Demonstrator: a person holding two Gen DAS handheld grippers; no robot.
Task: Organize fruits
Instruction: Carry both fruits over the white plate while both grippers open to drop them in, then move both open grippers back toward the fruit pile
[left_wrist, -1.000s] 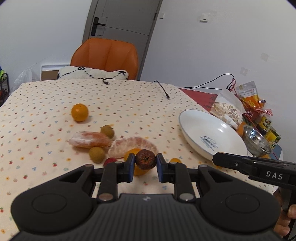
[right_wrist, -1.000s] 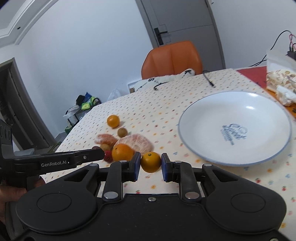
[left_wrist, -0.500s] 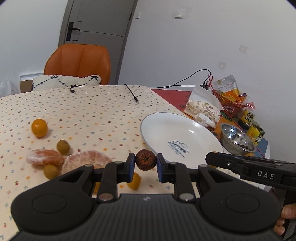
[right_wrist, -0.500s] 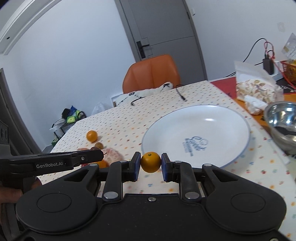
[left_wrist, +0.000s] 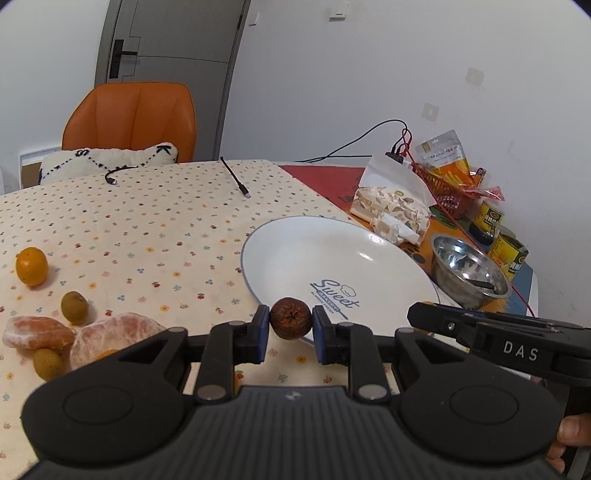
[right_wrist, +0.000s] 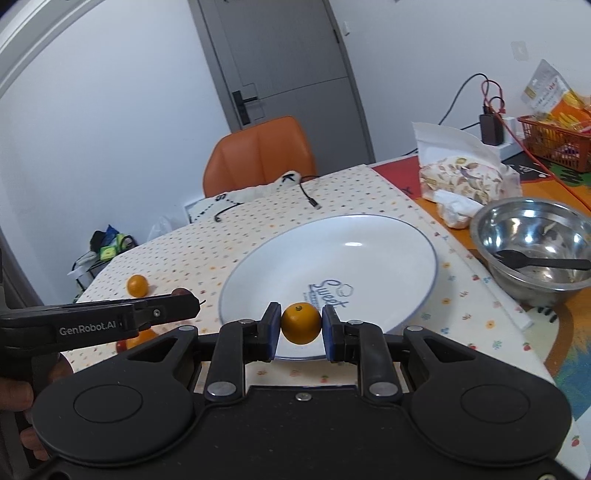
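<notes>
Plate (left_wrist: 369, 258) now nearer both tongs' held fruits.

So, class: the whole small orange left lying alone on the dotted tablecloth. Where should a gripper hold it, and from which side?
Grip the small orange across its widest middle, coming from above or the near side. It is round and sits apart from the green fruit nearer the camera, so both pads have room on opposite flanks.
</notes>
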